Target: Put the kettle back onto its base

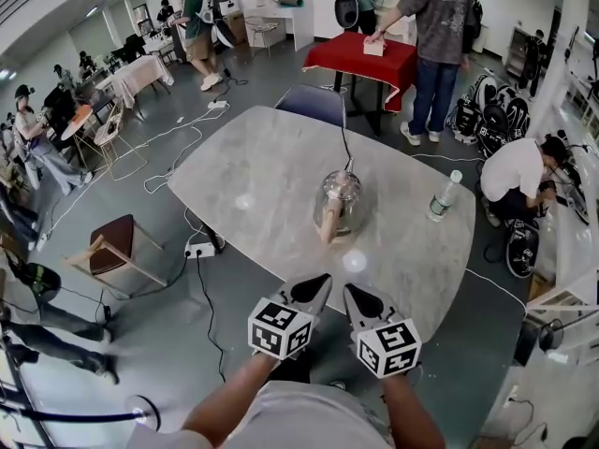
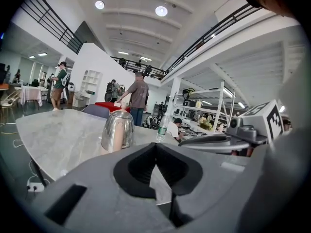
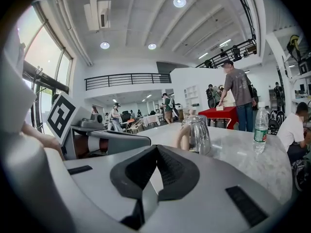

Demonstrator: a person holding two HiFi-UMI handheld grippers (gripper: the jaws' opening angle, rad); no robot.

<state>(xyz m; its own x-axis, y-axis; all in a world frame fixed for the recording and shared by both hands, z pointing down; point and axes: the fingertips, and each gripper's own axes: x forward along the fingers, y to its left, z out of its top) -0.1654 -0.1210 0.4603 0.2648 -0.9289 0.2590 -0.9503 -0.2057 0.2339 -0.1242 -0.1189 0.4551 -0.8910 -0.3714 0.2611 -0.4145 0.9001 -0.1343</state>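
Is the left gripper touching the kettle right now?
Apart. The head view shows bare table between the left gripper and the kettle, which stands well ahead of it.

Left gripper point(image 2: 155, 145) holding jaws together, nothing between them. Steel kettle point(image 2: 118, 130) standing on marble table point(image 2: 53, 135), just beyond jaw tips. Water bottle point(image 2: 162, 129) standing right of kettle. Right gripper point(image 2: 187, 141) hovering farther right of kettle. Person in grey shirt point(image 2: 139, 95) standing behind kettle.
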